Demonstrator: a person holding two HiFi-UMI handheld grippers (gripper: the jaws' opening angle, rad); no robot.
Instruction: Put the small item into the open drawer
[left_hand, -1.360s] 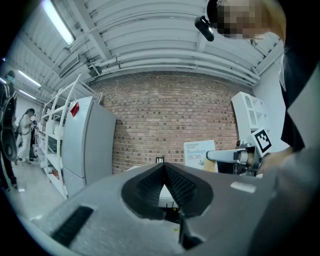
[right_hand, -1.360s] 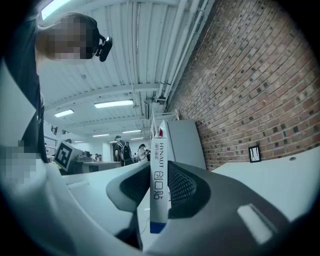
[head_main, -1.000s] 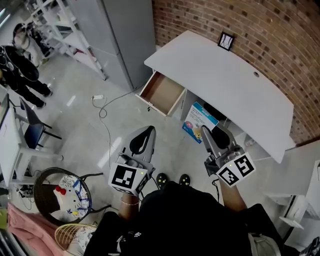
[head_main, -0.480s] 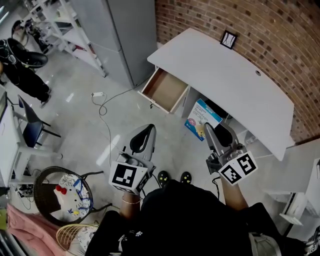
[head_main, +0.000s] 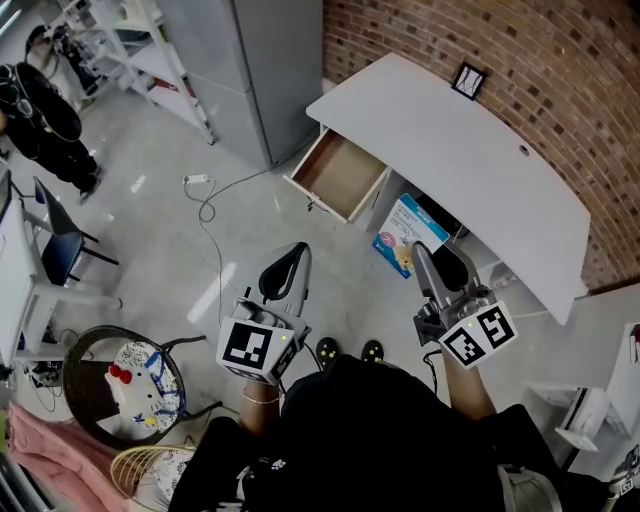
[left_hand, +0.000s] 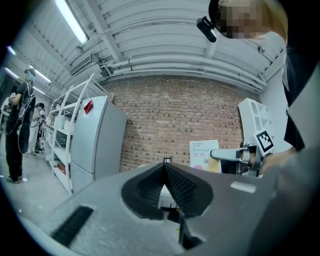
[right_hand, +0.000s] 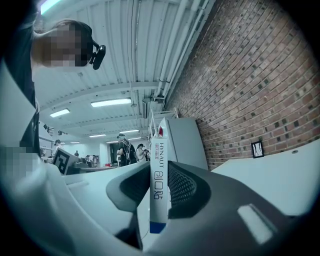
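A person stands on a pale floor (head_main: 150, 250) facing a white desk (head_main: 450, 140) set against a brick wall (head_main: 560, 60), a two-jaw gripper in each hand. The right gripper (head_main: 428, 258) is clamped on a slim blue-and-white bandage box (head_main: 406, 222). In the right gripper view the box (right_hand: 159, 175) stands upright and edge-on between the ribbed pads (right_hand: 182, 186), which press on its two flat faces. Seen from the head view, the box juts past the jaw tips and hangs in the air over the floor, near the desk's near edge. It is to the right of the open drawer (head_main: 340, 172) and outside it. The drawer is pulled out at the desk's left end, its brown inside showing. The left gripper (head_main: 288, 256) is held level at the left, well apart from the drawer. In the left gripper view its jaws meet at the tips (left_hand: 164, 167) with nothing between them. The same view catches the right gripper (left_hand: 227, 154) and the box (left_hand: 204, 155) off to the right. A small black picture frame (head_main: 468, 79) stands at the desk's far edge. A grey cabinet (head_main: 265, 70) rises left of the desk, and a white cable (head_main: 206, 215) trails across the floor nearby. A round black chair (head_main: 100, 385) sits at the near left.
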